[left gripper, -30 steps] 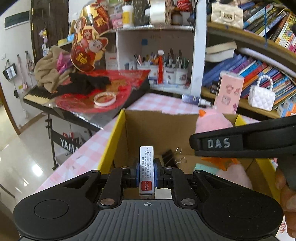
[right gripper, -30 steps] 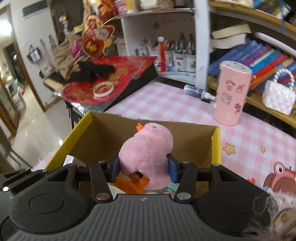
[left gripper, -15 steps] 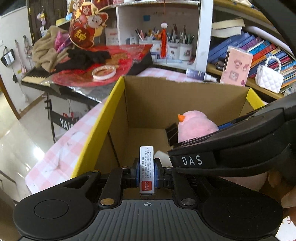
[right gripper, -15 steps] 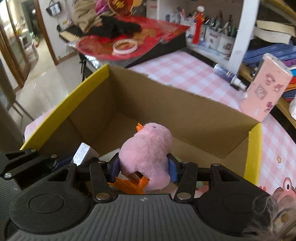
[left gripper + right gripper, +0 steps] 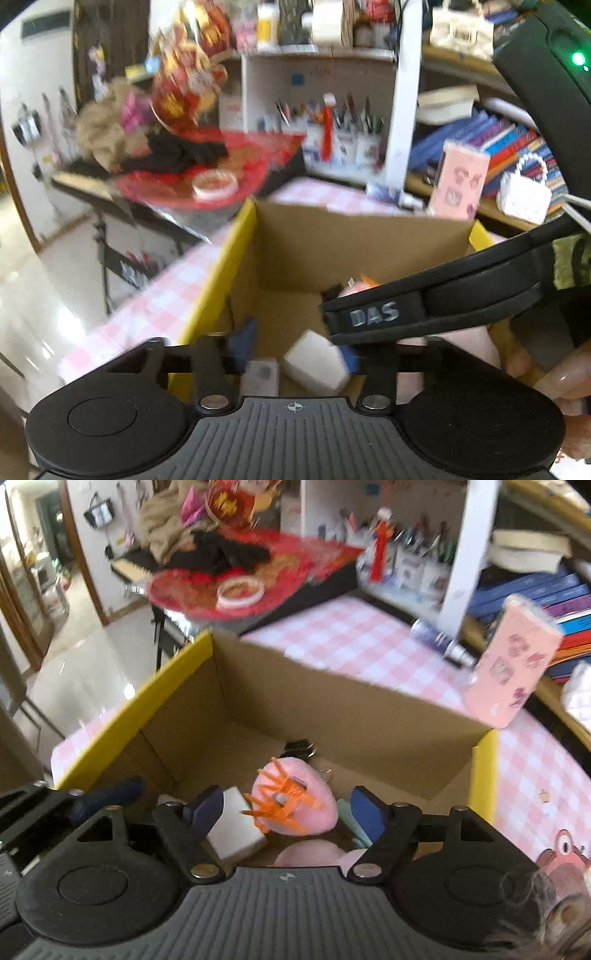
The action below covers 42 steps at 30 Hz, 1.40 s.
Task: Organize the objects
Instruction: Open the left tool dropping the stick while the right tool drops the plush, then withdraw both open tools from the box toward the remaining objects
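Observation:
A yellow-edged cardboard box (image 5: 243, 236) (image 5: 170, 664) stands on the pink checked table. My left gripper (image 5: 295, 350) is open over the box's near side; a small white box (image 5: 314, 362) and a slim pale packet (image 5: 260, 376) lie below it inside. My right gripper (image 5: 286, 808) is open above the box; the pink plush chick (image 5: 295, 801) lies upside down in the box, orange feet up, beside the white box (image 5: 236, 830). The right gripper's body (image 5: 373, 314) crosses the left wrist view.
A pink cartoon-printed canister (image 5: 513, 672) and a small bottle (image 5: 439, 642) stand behind the box. Bookshelves (image 5: 509, 144) and pen cups (image 5: 351, 140) lie beyond. A red-covered keyboard stand with a tape roll (image 5: 240, 590) is at the back left. The table edge drops to the floor at left.
Both grippers have opened. The slim packet dropped from the left gripper and the pink chick dropped from the right gripper into the box, the chick flipping upside down.

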Tool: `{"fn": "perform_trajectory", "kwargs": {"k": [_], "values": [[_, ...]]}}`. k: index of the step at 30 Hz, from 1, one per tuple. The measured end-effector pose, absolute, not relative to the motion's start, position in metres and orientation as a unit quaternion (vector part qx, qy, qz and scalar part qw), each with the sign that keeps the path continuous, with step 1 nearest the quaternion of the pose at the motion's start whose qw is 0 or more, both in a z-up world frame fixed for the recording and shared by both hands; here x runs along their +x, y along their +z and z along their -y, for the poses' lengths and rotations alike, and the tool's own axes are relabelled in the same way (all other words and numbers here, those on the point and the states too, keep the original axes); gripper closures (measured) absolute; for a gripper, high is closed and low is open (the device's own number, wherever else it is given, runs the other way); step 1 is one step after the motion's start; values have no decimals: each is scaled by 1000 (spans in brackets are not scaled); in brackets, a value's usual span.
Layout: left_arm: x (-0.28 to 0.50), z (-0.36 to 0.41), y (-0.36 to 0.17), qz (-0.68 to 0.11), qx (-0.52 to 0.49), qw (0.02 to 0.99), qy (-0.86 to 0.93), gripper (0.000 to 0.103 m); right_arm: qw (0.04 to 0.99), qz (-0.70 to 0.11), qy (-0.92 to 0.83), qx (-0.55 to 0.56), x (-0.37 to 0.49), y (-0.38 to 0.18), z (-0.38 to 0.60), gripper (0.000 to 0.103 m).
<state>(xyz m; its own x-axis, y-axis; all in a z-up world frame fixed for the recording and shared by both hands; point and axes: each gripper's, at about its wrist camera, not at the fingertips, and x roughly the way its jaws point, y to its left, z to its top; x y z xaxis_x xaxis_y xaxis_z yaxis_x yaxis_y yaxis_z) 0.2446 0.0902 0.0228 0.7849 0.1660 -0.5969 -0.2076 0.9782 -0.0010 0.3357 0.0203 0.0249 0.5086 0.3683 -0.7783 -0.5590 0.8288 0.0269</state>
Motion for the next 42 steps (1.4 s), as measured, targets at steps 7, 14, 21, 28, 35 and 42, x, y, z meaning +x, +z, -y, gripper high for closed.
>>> {"fn": "perform_trajectory", "kwargs": {"k": [7, 14, 21, 28, 35, 42], "values": [[201, -100, 55, -254, -62, 962, 78, 27, 900, -362, 241, -41, 294, 63, 17, 26], [152, -106, 66, -224, -48, 970, 87, 18, 936, -288, 199, -23, 227, 82, 34, 26], [101, -112, 53, -240, -57, 964, 95, 15, 950, -266, 159, -39, 157, 69, 41, 25], [53, -115, 37, -266, -49, 957, 108, 13, 948, -292, 122, -27, 101, 43, 44, 25], [21, -112, 24, -290, -36, 949, 115, 10, 940, -317, 117, -52, 46, 17, 43, 20], [3, -98, 16, -302, -23, 948, 97, 9, 941, -326, 87, -37, 13, 12, 58, 18]]}}
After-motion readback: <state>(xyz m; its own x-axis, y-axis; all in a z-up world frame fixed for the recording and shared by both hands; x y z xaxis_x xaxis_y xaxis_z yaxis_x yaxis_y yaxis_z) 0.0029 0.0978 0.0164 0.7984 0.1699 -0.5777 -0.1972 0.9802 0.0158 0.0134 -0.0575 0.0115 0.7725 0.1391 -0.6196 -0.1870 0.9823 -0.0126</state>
